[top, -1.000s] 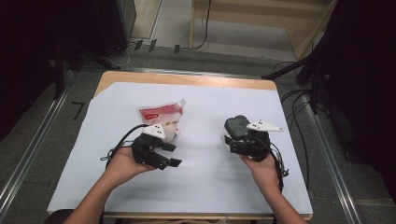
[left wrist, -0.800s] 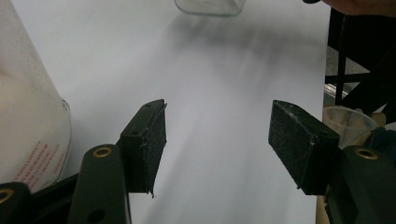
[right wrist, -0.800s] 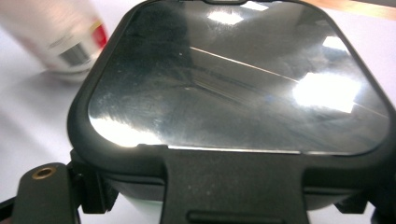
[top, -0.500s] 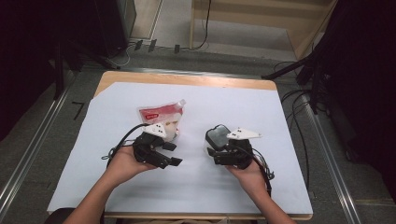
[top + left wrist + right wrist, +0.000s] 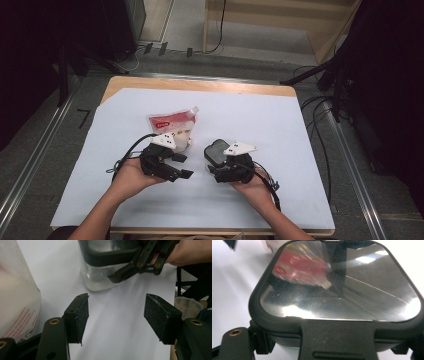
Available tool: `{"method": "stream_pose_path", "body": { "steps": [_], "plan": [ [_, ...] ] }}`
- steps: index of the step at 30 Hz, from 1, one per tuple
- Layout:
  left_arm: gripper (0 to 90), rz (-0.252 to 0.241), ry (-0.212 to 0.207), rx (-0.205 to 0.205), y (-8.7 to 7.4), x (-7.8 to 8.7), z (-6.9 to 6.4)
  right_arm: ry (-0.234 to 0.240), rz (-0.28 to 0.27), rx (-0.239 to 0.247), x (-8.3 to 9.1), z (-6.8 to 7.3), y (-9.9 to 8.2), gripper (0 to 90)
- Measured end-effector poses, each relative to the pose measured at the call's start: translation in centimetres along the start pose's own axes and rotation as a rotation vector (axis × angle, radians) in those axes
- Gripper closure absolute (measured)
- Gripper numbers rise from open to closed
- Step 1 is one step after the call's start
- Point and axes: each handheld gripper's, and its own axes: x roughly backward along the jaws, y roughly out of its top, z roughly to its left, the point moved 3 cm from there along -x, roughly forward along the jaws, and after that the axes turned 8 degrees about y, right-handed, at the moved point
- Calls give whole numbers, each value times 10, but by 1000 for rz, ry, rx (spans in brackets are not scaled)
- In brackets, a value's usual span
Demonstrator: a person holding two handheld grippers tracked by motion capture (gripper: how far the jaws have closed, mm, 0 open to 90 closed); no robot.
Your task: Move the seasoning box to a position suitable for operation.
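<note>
White-covered table [image 5: 280, 115]; pouch [image 5: 172, 123], container [image 5: 215, 151].

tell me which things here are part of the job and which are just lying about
In the job, as far as the pictures suggest:
- container with black-rimmed lid, at the right gripper
- red and white pouch, beside the left gripper

Lying about:
- clear funnel at the table edge
- cables on the floor
- white sheet covering the table
</note>
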Motion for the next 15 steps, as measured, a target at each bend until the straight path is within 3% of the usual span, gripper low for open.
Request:
{"method": "stream_pose_path", "body": {
  "steps": [2,8,9,10,12,15],
  "plan": [
    [378,-9,-7,5,0,1,0,-10,-11,-10,1,2,-3,158],
    [378,-5,-8,-5,1,0,0,23,-20,-45,3,-1,-7,126],
    [378,-7,-8,-4,1,-1,0,52,-13,-71,2,0,-8,72],
    [379,-7,-8,-4,1,-1,0,52,-13,-71,2,0,-8,72],
    [383,-5,-21,12,2,-2,0,97,1,-123,1,-3,-9,38],
    [384,-5,-20,4,3,-4,0,112,14,-127,4,-3,-8,33]
  ]
}}
